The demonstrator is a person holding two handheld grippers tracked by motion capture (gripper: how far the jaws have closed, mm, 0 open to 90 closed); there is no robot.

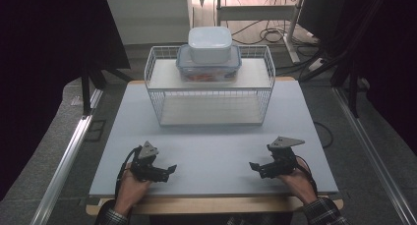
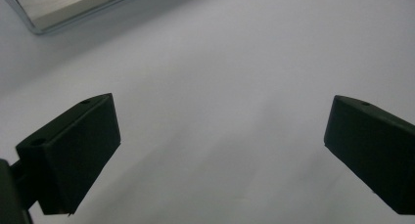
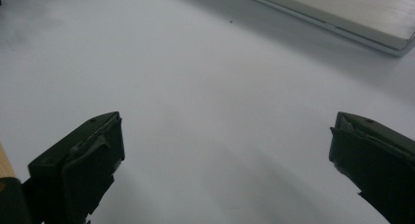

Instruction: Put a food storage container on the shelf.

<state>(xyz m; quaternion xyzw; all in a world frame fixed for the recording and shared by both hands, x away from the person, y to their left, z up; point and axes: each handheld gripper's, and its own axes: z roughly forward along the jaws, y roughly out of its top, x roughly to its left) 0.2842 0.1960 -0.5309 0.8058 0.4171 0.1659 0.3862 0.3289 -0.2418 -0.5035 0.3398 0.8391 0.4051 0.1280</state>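
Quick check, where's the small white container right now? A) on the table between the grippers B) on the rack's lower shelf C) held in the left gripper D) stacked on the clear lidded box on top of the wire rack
D: the high view shows the small white container sitting on the clear lidded box, which rests on the top shelf of the wire rack.

I see white lidded container (image 1: pixel 210 43) | upright, stacked on clear blue-rimmed food box (image 1: pixel 208 70) | both atop wire rack (image 1: pixel 157 95), far bench side

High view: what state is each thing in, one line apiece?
Left tool: open, empty, low over the table.
Right tool: open, empty, low over the table.
White box: lidded, stacked on the clear box.
Clear box: lid on, on the rack's top shelf.
Rack: upright, lower shelf bare.
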